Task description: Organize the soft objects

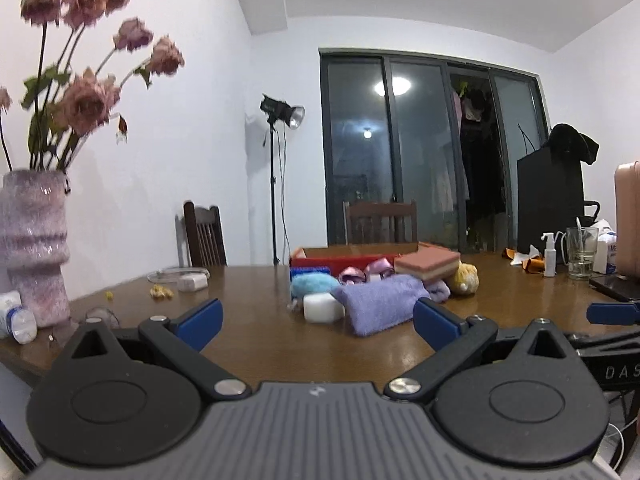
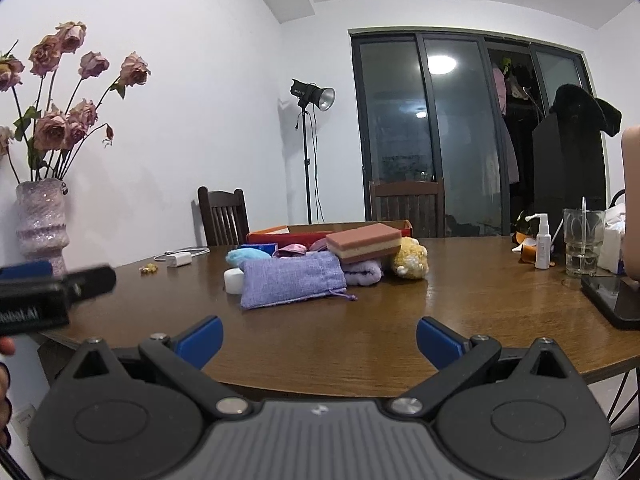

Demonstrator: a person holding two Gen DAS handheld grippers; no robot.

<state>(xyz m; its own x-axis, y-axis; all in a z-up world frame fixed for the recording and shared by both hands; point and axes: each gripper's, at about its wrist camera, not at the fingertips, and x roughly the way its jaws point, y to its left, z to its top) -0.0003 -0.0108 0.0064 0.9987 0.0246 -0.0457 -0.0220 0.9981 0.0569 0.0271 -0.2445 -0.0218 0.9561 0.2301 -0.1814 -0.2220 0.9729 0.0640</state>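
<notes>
A pile of soft things lies mid-table before a red box: a purple cloth pouch, a white block, a blue fluffy piece, a pink and cream sponge, a yellow plush toy, pink satin items and a lilac towel. My left gripper is open and empty, just short of the pile. My right gripper is open and empty, over the table's near edge.
A pink vase of dried roses stands at the table's left. A charger with cable lies behind. A spray bottle, a glass and a phone sit at the right. Chairs stand behind the table.
</notes>
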